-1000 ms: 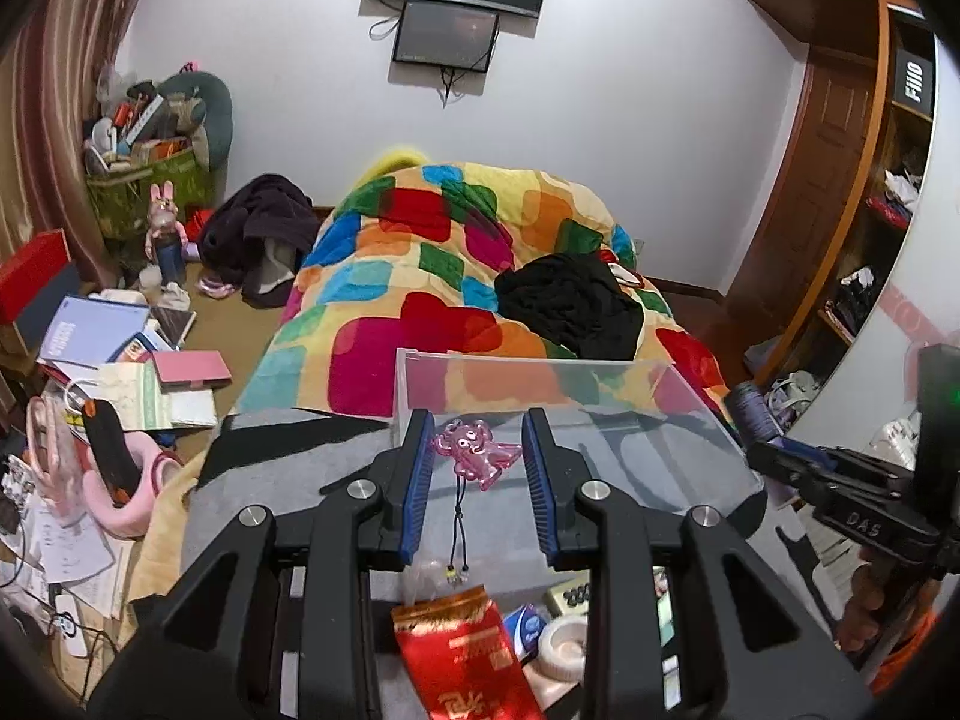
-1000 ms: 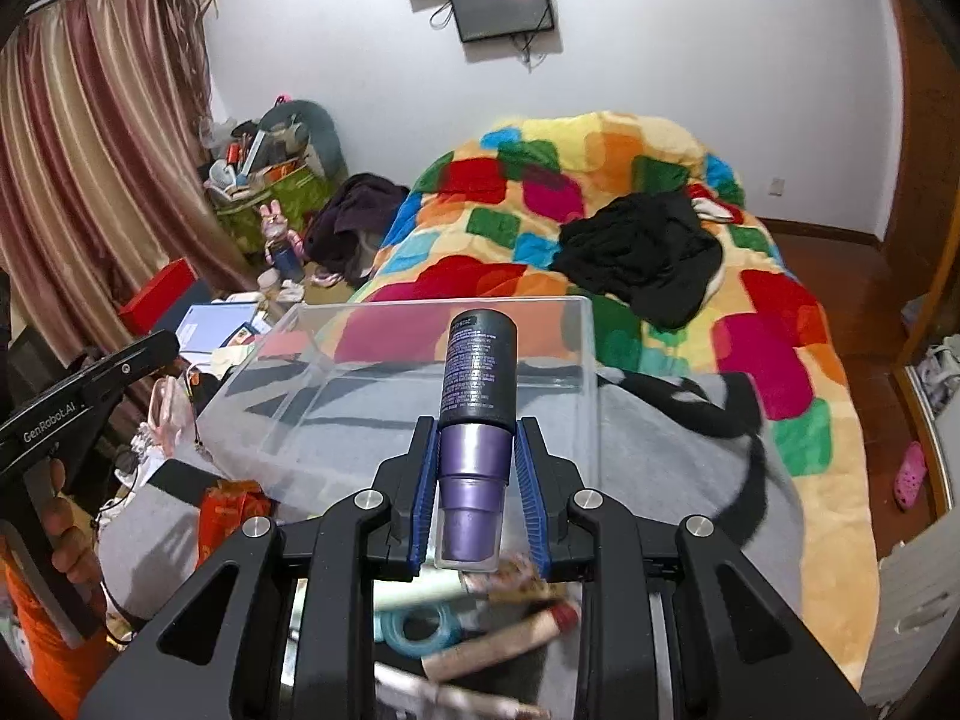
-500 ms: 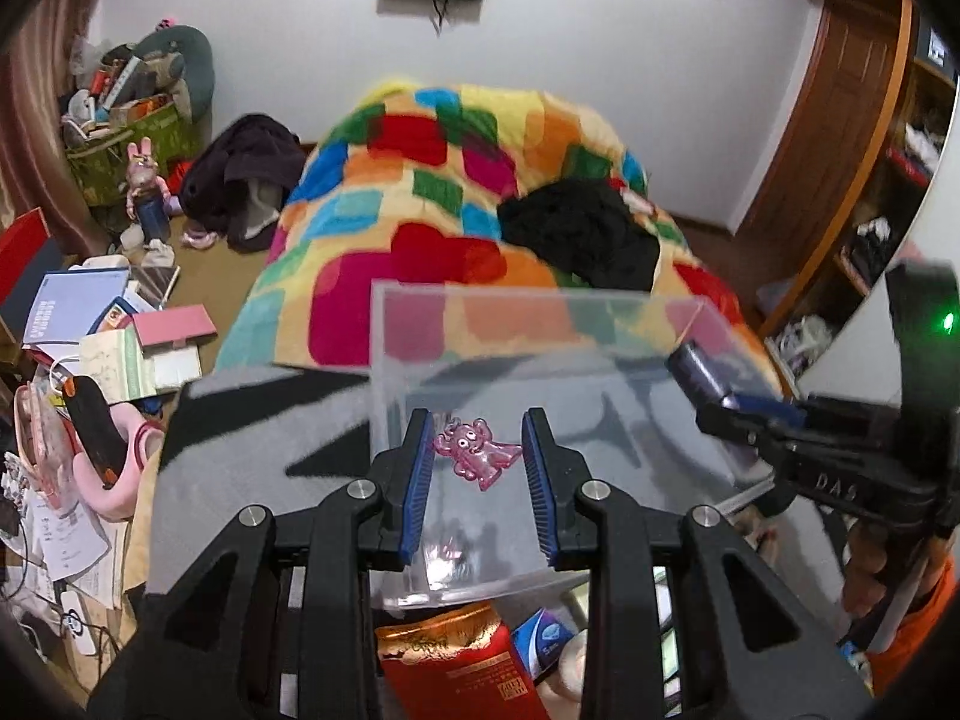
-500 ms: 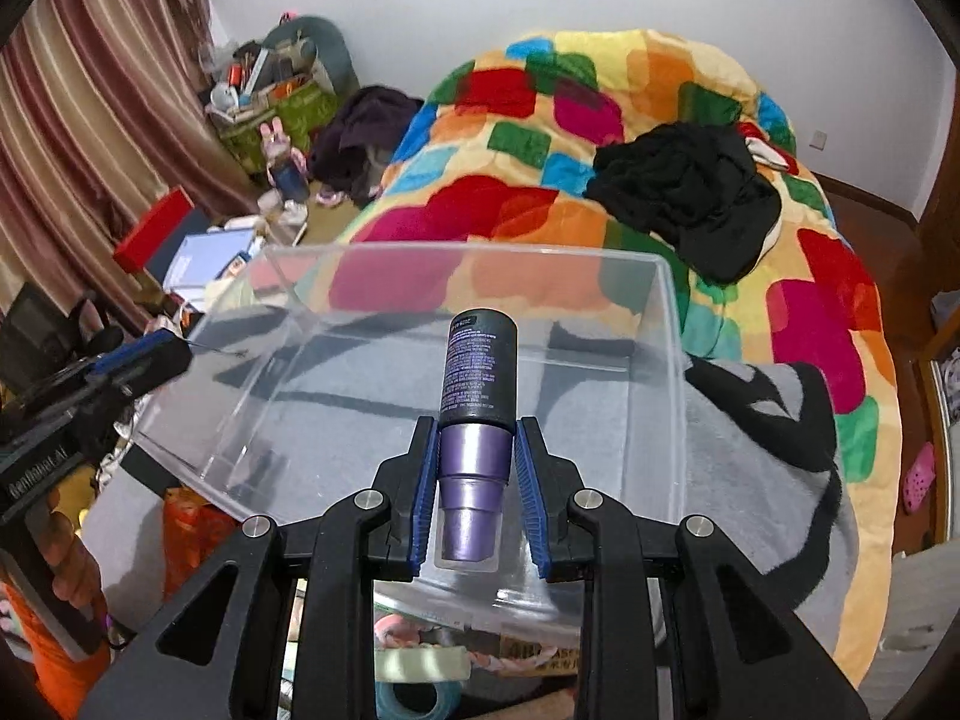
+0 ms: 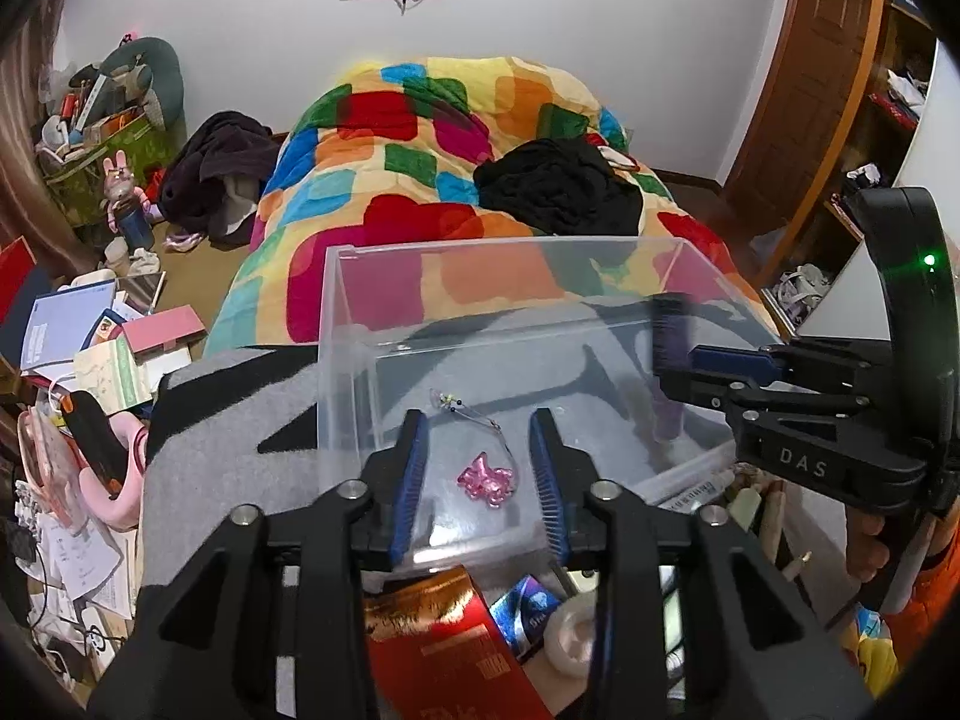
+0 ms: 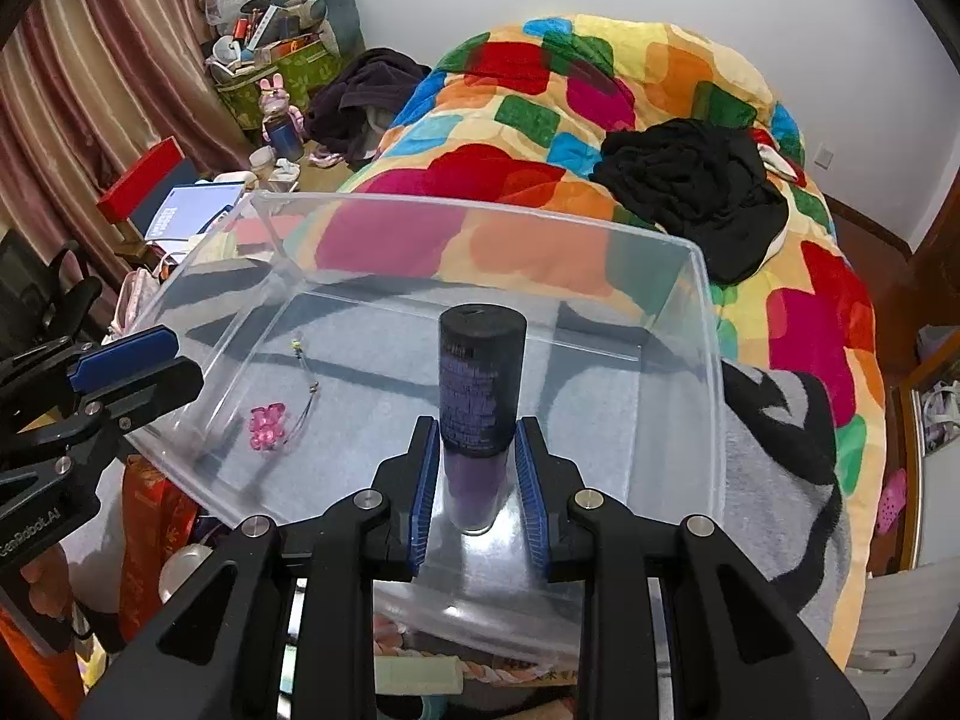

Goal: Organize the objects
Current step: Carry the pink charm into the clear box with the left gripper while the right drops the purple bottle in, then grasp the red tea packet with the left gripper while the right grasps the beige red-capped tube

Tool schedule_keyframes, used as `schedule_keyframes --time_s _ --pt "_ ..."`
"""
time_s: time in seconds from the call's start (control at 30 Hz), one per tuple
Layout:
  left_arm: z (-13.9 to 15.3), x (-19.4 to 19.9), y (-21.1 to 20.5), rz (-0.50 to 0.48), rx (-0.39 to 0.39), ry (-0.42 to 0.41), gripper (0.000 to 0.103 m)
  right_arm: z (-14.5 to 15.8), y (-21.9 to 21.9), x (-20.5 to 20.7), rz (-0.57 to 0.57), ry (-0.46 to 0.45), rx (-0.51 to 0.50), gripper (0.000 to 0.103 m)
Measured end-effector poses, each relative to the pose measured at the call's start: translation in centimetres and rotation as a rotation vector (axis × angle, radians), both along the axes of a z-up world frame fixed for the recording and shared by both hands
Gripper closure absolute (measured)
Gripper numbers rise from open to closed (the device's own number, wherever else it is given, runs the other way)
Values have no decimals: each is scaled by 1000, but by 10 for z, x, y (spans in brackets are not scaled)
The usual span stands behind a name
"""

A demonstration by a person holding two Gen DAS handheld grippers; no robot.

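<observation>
Right gripper point(image 6: 474, 474) clamps purple bottle point(image 6: 480, 396) upright over clear bin point(image 6: 702, 324) floor, frame centre; left gripper point(image 5: 480, 474) jaws just opened, pink charm point(image 5: 486, 479) loose between them

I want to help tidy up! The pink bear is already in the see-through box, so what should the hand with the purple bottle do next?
Probably open the right gripper and let go. The purple bottle already stands upright inside the clear box, apart from the pink bear charm, with the jaws closed on its lower part.
</observation>
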State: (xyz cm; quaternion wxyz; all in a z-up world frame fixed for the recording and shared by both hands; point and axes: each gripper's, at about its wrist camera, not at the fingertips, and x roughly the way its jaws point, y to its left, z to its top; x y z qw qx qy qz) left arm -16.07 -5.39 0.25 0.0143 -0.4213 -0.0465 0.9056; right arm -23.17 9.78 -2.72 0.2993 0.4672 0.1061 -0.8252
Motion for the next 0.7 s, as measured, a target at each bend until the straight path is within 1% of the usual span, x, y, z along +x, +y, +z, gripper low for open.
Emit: schedule_keyframes --time_s 0.03,0.1,0.17,0.23,0.27,0.3,0.4,0.43,0.5,0.57,0.7 --pt "3 4 0 2 -2 13 53 3 1 3 -1 6 -3 77" --pt "9 9 2 6 -12 35 44 10 6 8 -4 24 -21 69" --pt "15 16 4 5 -25 61 38 18 11 14 -10 45 -40 62" --pt "22 24 5 9 -40 83 28 27 19 21 -18 73 -63 57" --pt "24 28 5 12 -44 92 25 31 23 25 -19 83 -74 53" --pt "26 31 5 16 -48 100 20 34 26 29 -22 95 -83 47" --pt "31 43 4 40 -69 124 10 44 40 42 -40 136 -108 40" --pt "30 48 3 50 -78 127 8 46 44 46 -47 144 -112 39" --pt "28 55 1 57 -82 123 7 46 52 52 -58 150 -114 39" --pt "19 62 -4 63 -73 98 7 42 60 55 -77 148 -113 39" --pt "1 71 -8 75 -60 47 7 28 70 62 -101 116 -108 39"
